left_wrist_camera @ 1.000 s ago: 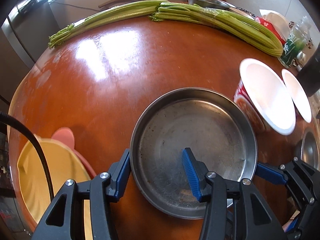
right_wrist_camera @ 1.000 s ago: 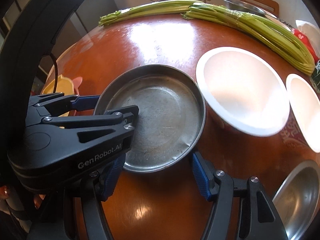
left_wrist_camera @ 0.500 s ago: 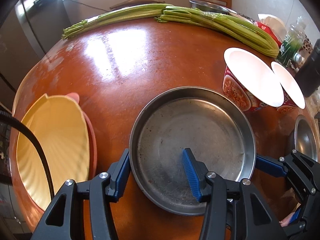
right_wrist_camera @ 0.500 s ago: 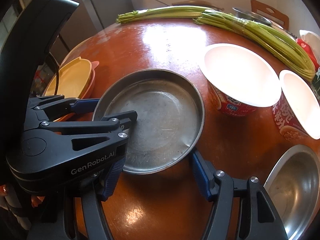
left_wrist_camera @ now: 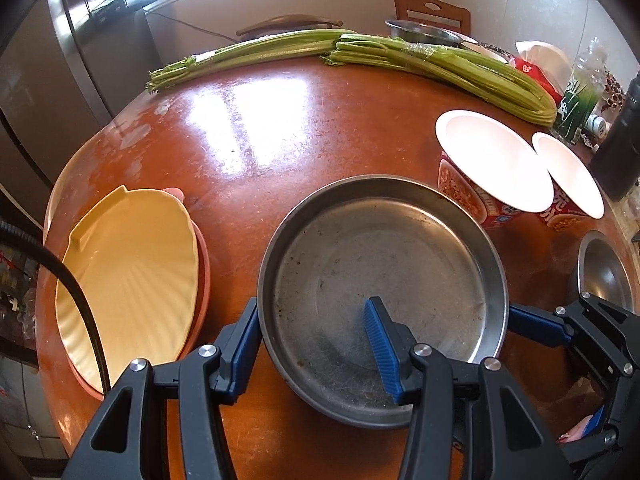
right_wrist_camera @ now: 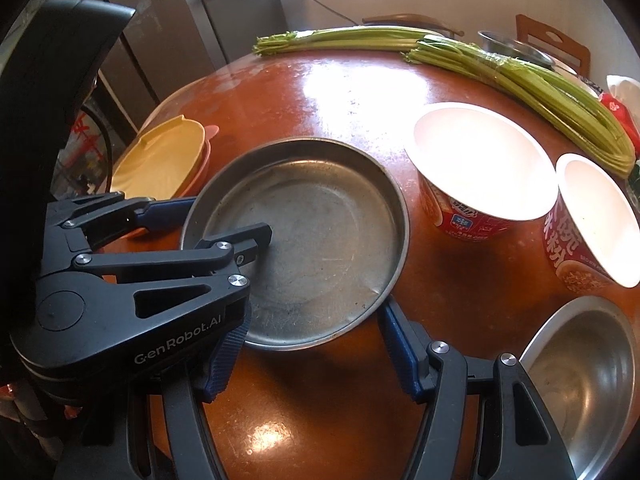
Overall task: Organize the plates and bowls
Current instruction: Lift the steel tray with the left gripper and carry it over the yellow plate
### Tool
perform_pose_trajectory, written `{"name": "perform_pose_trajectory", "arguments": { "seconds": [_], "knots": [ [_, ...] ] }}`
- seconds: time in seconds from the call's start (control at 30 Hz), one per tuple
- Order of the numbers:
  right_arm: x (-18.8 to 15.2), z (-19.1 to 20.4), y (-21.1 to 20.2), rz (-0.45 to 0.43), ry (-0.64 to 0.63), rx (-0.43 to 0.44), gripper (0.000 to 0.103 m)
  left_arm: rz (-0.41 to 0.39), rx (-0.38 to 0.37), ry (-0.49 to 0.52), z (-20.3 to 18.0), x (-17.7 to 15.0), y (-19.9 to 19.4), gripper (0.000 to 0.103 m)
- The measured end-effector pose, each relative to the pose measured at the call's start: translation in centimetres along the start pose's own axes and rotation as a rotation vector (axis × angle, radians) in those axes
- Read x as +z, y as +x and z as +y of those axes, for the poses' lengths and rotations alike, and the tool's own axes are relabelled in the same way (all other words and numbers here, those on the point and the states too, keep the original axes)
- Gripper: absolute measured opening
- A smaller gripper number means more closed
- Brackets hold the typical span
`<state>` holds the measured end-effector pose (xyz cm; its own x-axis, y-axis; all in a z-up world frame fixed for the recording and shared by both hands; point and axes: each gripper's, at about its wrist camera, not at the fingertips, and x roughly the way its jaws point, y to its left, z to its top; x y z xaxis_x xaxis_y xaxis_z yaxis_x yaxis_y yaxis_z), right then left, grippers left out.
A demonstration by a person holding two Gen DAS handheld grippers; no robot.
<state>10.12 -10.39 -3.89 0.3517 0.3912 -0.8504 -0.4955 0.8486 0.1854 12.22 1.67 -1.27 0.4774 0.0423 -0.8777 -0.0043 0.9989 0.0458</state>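
A: We log the pan [left_wrist_camera: 384,280] over the desk [left_wrist_camera: 260,140], beside the yellow plate [left_wrist_camera: 128,280].
B: Left tongs [left_wrist_camera: 312,344] pinch its rim. Right tongs [right_wrist_camera: 316,344] straddle its near rim; we cannot tell if they press.

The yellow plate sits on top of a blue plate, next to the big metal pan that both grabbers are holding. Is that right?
Not quite. The plate under the yellow plate is pink, not blue; the left wrist view shows its pink rim. The rest holds: the left gripper and right gripper both hold the metal pan beside it.
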Motion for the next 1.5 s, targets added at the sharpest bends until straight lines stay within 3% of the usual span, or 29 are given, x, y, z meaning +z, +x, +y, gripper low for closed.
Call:
{"name": "perform_pose_trajectory", "arguments": {
  "seconds": [0.77,1.5],
  "knots": [
    [3.2,3.6,-3.0,-0.096,-0.092,0.029,0.068,-0.092,-0.046,-0.108,4.6,1.1,-4.1,0.051],
    [7.3,8.2,-1.5,-0.091,-0.176,0.062,0.068,-0.136,-0.037,-0.198,10.3,1.9,-4.9,0.051]
  ]
}}
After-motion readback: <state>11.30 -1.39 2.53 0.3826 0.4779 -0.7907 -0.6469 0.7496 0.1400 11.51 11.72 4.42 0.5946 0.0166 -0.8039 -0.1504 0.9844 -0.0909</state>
